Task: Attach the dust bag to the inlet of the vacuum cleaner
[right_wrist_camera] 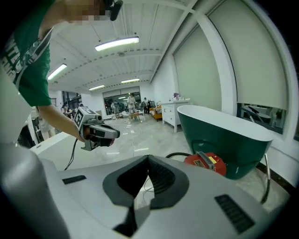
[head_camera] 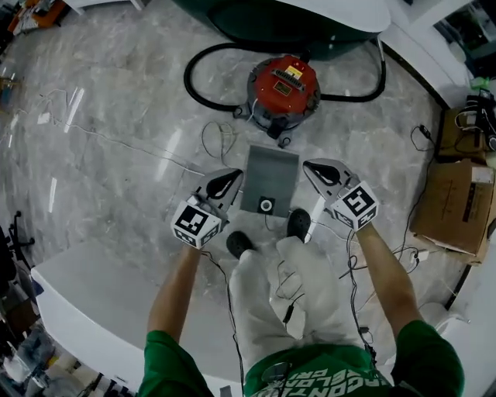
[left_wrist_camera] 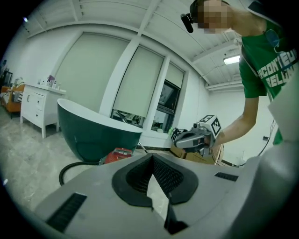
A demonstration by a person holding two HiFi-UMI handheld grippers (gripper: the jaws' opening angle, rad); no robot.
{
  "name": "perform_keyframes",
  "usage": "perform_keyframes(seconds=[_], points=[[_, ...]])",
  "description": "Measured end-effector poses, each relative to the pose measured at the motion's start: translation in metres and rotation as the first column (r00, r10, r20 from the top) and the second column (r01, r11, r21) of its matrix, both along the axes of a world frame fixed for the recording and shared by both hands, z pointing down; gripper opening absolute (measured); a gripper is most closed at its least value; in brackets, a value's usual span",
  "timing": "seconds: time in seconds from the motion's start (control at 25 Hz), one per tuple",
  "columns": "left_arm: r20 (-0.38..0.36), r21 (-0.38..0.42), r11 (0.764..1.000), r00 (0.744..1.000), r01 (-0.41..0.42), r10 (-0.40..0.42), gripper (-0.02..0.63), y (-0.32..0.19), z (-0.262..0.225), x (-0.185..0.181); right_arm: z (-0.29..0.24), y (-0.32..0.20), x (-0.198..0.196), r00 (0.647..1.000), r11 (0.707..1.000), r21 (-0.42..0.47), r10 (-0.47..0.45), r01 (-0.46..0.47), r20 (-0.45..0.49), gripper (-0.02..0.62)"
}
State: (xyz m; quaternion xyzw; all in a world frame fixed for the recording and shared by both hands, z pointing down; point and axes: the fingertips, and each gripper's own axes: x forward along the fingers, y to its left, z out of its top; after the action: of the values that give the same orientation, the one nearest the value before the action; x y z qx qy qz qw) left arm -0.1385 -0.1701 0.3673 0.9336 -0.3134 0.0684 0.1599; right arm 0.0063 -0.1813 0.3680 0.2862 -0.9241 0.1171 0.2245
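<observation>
Dust bag (head_camera: 269, 177): flat grey sheet on the marble floor (head_camera: 116, 116), just in front of the person's shoes (head_camera: 298, 223); its round collar (head_camera: 266, 205) is at the near edge; nothing holds it, and it lies apart from the vacuum but in line with it
Vacuum cleaner (head_camera: 284, 87): red drum upright beyond the bag, black hose (head_camera: 203, 91) looping out to its left; the lid seems to be on, and the inlet cannot be made out in any view
Left gripper (head_camera: 236, 176): over the bag's left edge, jaws closed tip to tip with nothing between them
Right gripper (head_camera: 309, 165): over the bag's right edge, jaws likewise together and empty
Risk at pick-up: both pairs of jaws need to open before they meet the bag; closed tips would only shove the thin sheet across the smooth floor, and a bag lying this flat offers little edge to pinch
Risk in the grip: a hold on the soft body instead of the stiffer collar would likely let the bag sag and the collar hang out of line
Risk at the inlet: with the inlet unseen, the collar may be offered at the wrong side or angle; a skewed push could crease it or nudge the drum away
Risk from surroundings: thin cables (head_camera: 221, 139) lie loose between bag and drum and could snag the bag or a gripper; the green bathtub (head_camera: 294, 23) close behind leaves little room on the far side
</observation>
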Motion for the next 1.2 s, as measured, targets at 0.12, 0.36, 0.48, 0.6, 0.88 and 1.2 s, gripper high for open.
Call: perform_keyframes(seconds=[0.12,0.36,0.48,0.6,0.88,1.2], points=[[0.021,0.008,1.000,1.000,-0.007,0.007,0.005,-0.010,0.065,0.000,0.061,-0.011,-0.003,0.999,0.999,0.016,-0.038,0.038,-0.001,0.008],[0.045,0.018,0.999,0.999,-0.029,0.029,0.005,-0.025,0.192,0.007,0.178,-0.030,-0.005,0.996,0.994,0.062,-0.087,0.087,-0.004,0.008],[0.083,0.027,0.997,0.994,-0.068,0.065,0.005,-0.026,0.254,0.016,0.231,-0.032,-0.006,0.993,0.991,0.076,-0.115,0.115,0.001,0.008],[0.091,0.046,0.992,0.989,-0.117,0.112,0.003,-0.027,0.308,0.026,0.282,-0.034,-0.008,0.990,0.986,0.094,-0.140,0.139,0.007,0.008],[0.108,0.149,0.956,0.965,-0.253,0.239,0.005,-0.019,0.406,0.060,0.393,-0.034,-0.007,0.986,0.977,0.143,-0.163,0.156,0.040,0.008],[0.108,0.096,0.964,0.965,-0.248,0.238,0.005,-0.006,0.484,0.064,0.465,-0.016,-0.003,0.988,0.982,0.140,-0.135,0.124,0.075,0.008]])
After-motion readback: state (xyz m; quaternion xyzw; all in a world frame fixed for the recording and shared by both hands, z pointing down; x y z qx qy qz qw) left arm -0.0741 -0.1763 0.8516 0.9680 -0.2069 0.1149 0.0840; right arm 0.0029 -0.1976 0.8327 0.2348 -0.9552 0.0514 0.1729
